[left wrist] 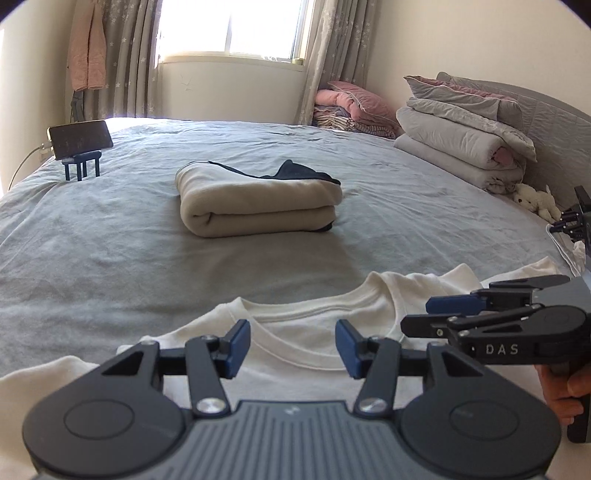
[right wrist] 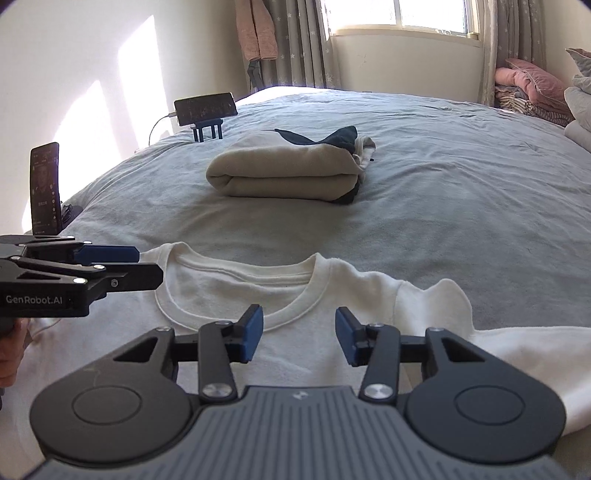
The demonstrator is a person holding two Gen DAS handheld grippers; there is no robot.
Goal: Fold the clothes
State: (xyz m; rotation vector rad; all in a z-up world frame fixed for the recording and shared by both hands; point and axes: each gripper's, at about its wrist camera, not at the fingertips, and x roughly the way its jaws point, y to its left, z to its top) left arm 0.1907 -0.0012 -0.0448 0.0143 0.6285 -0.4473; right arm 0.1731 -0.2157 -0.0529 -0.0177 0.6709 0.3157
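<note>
Home bedroom: wide bed [left wrist: 110, 258], stacked quilts [left wrist: 461, 133], curtained window [left wrist: 232, 29]

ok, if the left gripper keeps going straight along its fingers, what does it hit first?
Most likely the white T-shirt, around its collar: the left gripper is open, empty and angled down at it. Nothing else shows between the fingers. Depth is unclear, so the exact contact spot is a guess.

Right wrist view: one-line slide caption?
Open right gripper above white shirt's collar; folded beige garment behind on grey bed.
</note>
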